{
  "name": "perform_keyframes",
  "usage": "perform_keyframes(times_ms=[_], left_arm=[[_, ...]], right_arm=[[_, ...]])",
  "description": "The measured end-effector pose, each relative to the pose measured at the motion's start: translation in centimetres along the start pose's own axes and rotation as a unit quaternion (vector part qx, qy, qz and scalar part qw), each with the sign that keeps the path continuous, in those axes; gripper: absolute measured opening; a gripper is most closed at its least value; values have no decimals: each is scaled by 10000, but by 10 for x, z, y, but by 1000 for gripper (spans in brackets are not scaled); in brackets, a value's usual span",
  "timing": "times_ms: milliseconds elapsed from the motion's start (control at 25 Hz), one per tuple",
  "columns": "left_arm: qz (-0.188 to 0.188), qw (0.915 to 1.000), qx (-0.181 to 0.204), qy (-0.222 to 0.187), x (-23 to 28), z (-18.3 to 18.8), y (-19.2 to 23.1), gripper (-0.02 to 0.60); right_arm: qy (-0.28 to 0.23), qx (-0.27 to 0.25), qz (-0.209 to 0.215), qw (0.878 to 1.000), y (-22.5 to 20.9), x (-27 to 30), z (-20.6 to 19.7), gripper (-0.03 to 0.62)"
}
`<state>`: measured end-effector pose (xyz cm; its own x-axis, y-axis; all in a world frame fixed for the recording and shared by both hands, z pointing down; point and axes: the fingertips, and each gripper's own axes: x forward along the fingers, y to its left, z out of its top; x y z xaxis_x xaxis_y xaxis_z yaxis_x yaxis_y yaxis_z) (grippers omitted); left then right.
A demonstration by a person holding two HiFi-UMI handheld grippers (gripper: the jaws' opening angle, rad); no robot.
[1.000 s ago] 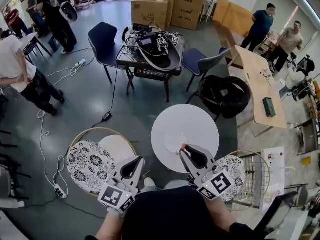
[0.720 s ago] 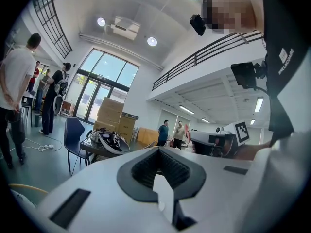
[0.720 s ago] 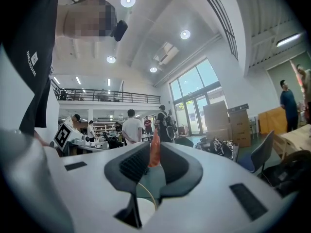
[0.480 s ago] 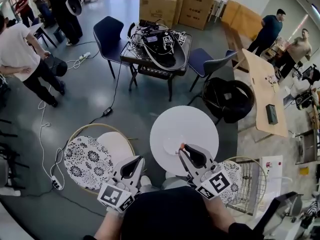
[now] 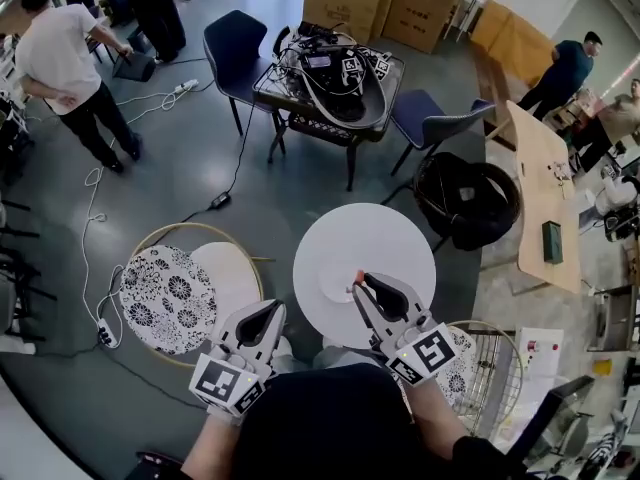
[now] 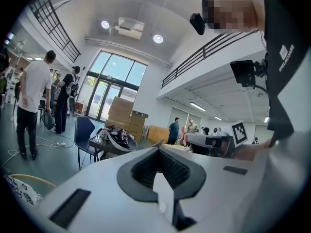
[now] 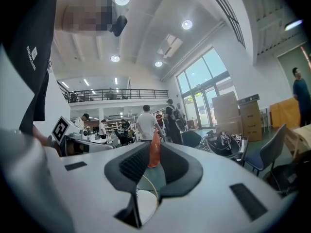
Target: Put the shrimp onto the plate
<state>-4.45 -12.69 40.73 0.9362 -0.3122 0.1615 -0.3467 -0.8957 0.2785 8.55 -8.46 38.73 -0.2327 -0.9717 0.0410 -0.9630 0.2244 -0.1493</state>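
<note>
In the head view the right gripper (image 5: 361, 286) reaches over the near edge of a round white worktop (image 5: 385, 238). Its jaws are pinched on a small orange shrimp (image 5: 359, 276) that pokes out at their tips, and whether it is clear of the surface I cannot tell. The left gripper (image 5: 273, 311) hangs lower and to the left, jaws together with nothing in them. It is near a black-and-white patterned plate (image 5: 160, 298) that lies on a gold-rimmed stand (image 5: 205, 258), and the shrimp is well apart from that plate. The left gripper view shows the same: the two jaws meet at the tip and the dark pads hold nothing, with only the open room beyond. In the right gripper view the shrimp stands upright between the dark pads, clamped from both sides. As I judge it, the pick-up is done and the shrimp is in carriage, so the move to the plate and the release are left. If the patterned plate is the one meant, the right gripper has to cross leftward first
</note>
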Motion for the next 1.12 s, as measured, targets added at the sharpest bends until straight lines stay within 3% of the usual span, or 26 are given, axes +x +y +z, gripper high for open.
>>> perform_keyframes(times_ms=[400,640,1120], left_arm=[[531,9985,49,127,1,-5,-5,5],[898,9957,8,212,0,-13,-6,5],[1482,9883,-47,348,-9,-26,-7,6]], right_arm=[[279,43,362,9989,-23,11,-31,71],[826,-226,625,9944,-33,26,-67,72],[1836,-13,963,9783,-49,53,-153,72]])
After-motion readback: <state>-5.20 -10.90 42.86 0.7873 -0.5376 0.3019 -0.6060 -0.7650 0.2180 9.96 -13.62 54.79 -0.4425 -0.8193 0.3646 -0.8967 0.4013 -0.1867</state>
